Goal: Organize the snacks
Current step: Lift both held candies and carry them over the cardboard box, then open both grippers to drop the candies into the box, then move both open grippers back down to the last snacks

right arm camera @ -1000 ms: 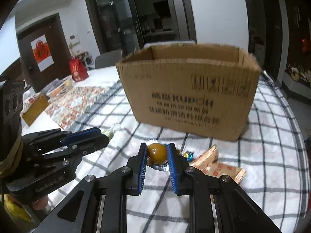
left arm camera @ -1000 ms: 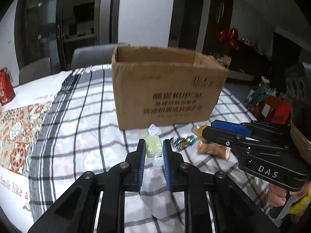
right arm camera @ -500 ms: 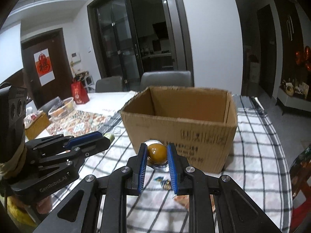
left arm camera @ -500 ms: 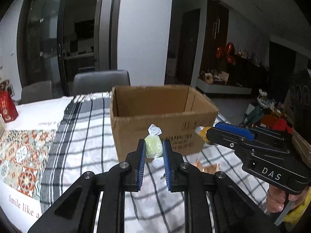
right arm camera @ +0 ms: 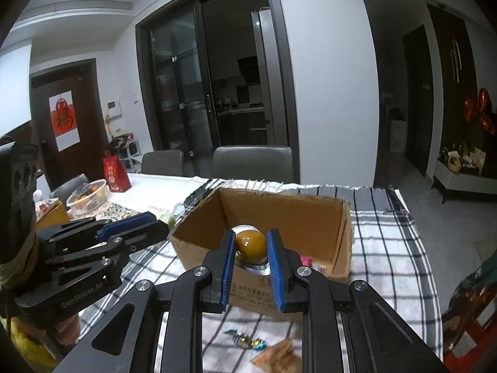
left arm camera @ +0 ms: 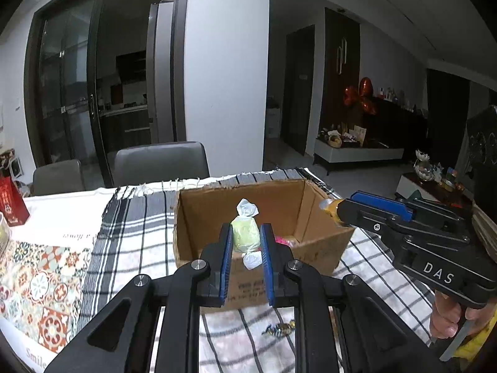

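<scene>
Left hand-held gripper point(left arm camera: 246, 245): its blue pads are clenching a pale green wrapped candy point(left arm camera: 245, 235), twisted white wrapper ends sticking out above and below; it is pointing down toward the near edge of the cardboard box point(left arm camera: 323, 217).
Pale green wrapped candy: sitting between the left pads, in the air over the box's near wall.
Cardboard box: standing open-topped just ahead of both hand-held grippers on the checked cloth point(left arm camera: 136, 233) covering the tabletop; something pink point(left arm camera: 284, 240) is lying inside, too small to name.
Foil-wrapped sweets point(left arm camera: 279, 329): lying on the cloth below and behind the left pads, in front of the box.
Right hand-held gripper point(right arm camera: 250, 247): its pads are gripping an amber round sweet in a silver foil cup point(right arm camera: 251, 243), hovering over the box's near wall, to the right of the left one.
Orange packet point(right arm camera: 276, 353): lying on the cloth under the right hand-held gripper, beside more foil sweets point(right arm camera: 247, 340).
</scene>
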The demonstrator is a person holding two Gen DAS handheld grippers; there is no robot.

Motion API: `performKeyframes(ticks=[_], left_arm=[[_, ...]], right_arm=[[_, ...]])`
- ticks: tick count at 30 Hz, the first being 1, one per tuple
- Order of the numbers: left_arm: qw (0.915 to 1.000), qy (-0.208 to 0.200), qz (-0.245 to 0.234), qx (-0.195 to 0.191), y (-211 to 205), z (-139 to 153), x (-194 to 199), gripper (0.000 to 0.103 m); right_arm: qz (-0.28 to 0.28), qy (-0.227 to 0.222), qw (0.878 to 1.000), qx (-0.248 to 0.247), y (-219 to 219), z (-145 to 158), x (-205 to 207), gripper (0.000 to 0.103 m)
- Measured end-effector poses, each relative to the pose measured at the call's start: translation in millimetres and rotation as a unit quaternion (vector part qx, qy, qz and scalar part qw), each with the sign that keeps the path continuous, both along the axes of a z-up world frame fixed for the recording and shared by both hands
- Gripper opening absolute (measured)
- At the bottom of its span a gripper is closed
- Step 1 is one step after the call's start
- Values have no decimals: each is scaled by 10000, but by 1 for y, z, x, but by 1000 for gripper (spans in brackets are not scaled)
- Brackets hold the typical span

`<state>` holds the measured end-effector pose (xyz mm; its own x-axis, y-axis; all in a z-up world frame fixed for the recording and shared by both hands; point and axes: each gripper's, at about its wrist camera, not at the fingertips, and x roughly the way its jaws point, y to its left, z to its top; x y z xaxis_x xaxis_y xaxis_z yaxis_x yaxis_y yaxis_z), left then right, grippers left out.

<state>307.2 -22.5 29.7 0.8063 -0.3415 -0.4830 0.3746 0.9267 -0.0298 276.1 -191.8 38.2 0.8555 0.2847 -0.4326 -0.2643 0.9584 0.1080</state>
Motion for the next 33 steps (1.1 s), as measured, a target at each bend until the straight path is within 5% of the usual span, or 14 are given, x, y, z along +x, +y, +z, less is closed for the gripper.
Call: performKeyframes(ticks=[11, 13, 15, 16, 33], left_arm=[[9998, 187, 59, 58, -12, -5, 51, 19], [9997, 223, 91, 64, -13, -7, 57, 27], [9997, 212, 120, 45, -13, -6, 62, 52], [9997, 174, 162, 28, -12, -5, 61, 52], [9992, -187, 105, 348, -15, 1, -5, 58]], right_arm=[[-77, 25, 9999, -103, -10, 0, 44, 22], [-118, 21, 9998, -137, -11, -1, 49, 23], [-155, 66, 9998, -103, -12, -1, 53, 38], [-200, 69, 9998, -61, -14, -1, 54, 47], [-177, 41, 9996, -212, -23, -5, -3, 47]])
